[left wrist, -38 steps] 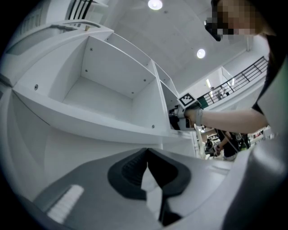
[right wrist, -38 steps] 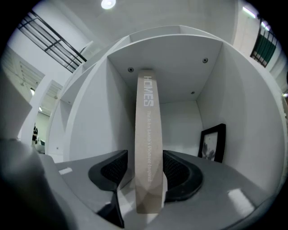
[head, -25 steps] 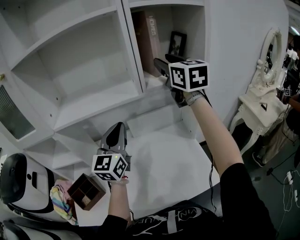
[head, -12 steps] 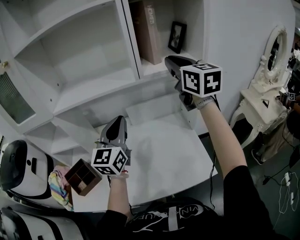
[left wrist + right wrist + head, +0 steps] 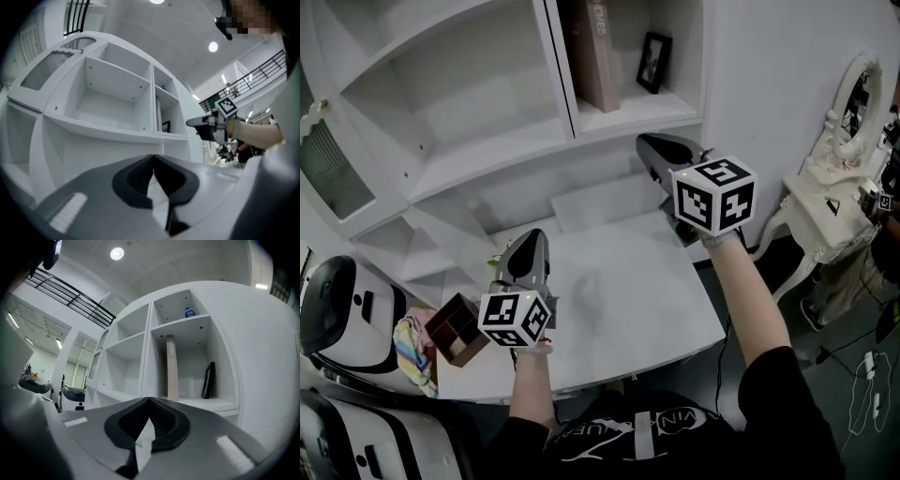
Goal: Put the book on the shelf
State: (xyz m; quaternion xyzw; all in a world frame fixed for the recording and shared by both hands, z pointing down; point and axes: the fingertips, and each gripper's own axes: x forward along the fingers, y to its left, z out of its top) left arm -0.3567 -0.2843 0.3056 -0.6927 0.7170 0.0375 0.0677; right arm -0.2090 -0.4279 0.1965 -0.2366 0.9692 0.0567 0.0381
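A brown book (image 5: 592, 56) (image 5: 172, 368) stands upright in the narrow right compartment of the white shelf unit (image 5: 487, 155), against its left wall. My right gripper (image 5: 653, 148) (image 5: 149, 401) hangs in the air below and in front of that compartment, jaws shut with nothing between them. My left gripper (image 5: 528, 255) (image 5: 153, 158) hovers low over the white table (image 5: 619, 309), also shut and empty. In the left gripper view the right gripper (image 5: 196, 123) shows at the right, apart from the shelf.
A small black picture frame (image 5: 653, 62) (image 5: 208, 380) leans at the back right of the book's compartment. A brown wooden compartment box (image 5: 455, 329) and a colourful cloth (image 5: 412, 342) lie at the table's left. A white ornate dresser (image 5: 830, 202) stands at the right.
My right gripper has drawn back and down from the shelf's compartment, away from the book, and now hangs over the table. The left gripper has hardly moved.
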